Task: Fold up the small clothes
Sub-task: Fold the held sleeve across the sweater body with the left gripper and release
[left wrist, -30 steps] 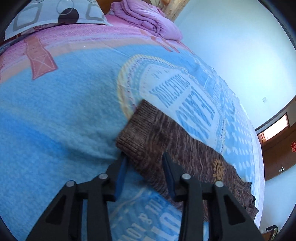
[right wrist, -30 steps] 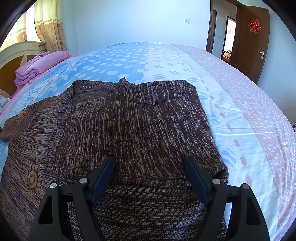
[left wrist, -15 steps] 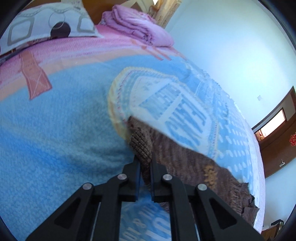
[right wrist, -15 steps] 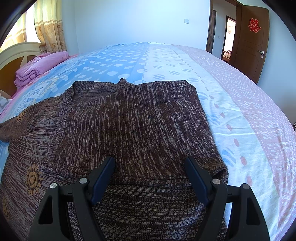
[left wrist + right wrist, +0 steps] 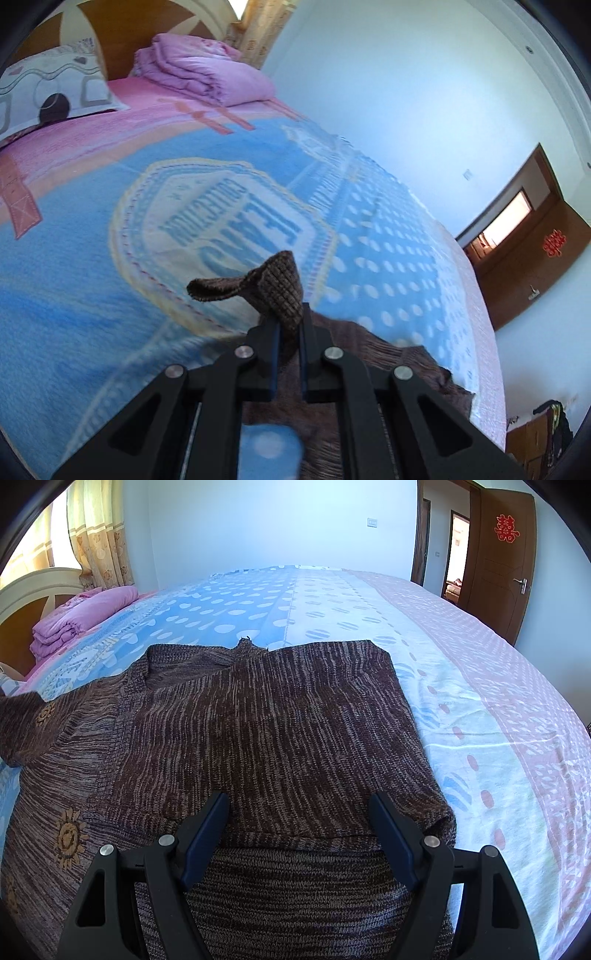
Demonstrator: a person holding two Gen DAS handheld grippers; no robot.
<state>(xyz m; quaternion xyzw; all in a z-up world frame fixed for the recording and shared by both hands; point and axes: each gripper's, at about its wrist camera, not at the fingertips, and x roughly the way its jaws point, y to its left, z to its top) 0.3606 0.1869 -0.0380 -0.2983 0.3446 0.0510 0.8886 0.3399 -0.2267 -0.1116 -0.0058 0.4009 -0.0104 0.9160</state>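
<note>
The left tool (image 5: 288,332) pinches the sweater (image 5: 266,731) cuff, seemingly clear of the bed (image 5: 480,701); the right tool (image 5: 299,812) gapes empty above it.

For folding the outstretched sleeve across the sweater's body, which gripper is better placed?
Left. The left gripper is shut on the sleeve cuff, lifted off the bedspread. The right gripper is open over the sweater.

A wide bed (image 5: 480,686) is being covered by a blue, white and pink spread. Folded purple bedding (image 5: 207,74) is being kept by the headboard (image 5: 22,602). Daylight is being filtered through patterned curtains (image 5: 99,535); a brown door (image 5: 506,561) is being left open.
</note>
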